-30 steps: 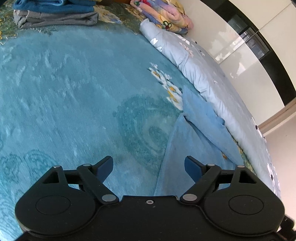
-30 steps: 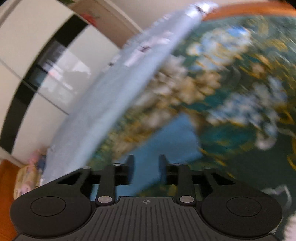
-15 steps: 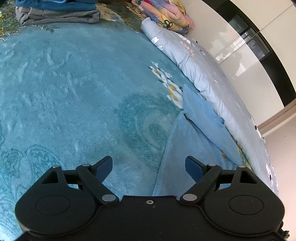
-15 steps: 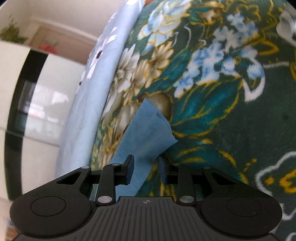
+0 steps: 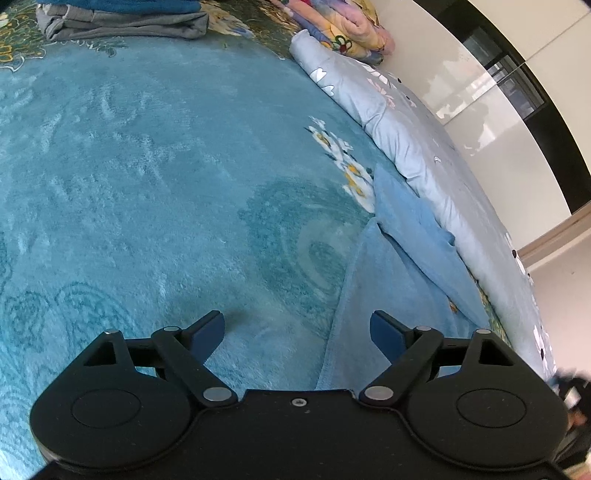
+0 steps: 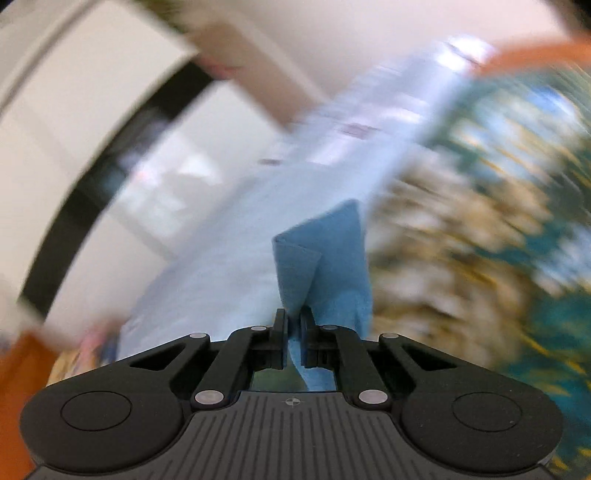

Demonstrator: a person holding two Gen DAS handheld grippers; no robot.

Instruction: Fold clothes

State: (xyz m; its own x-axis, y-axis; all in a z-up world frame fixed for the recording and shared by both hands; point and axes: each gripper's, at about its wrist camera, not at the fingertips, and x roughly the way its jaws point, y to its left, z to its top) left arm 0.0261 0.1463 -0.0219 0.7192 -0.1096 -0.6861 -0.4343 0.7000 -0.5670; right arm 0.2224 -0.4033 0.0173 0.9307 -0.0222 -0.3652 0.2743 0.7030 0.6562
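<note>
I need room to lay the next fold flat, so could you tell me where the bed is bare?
The teal blanket is bare from the left tool up to the folded stack. Crowded along the right: the light blue garment against the pale rolled quilt.

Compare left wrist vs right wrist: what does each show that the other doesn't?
Left wrist only: the left gripper open over the teal blanket, folded clothes stacked at the far edge, and a rolled floral quilt.

Right wrist only: the right gripper, fingers just closed on a corner of the blue garment; the background is motion-blurred.

Both: the blue garment and the pale blue quilt.
</note>
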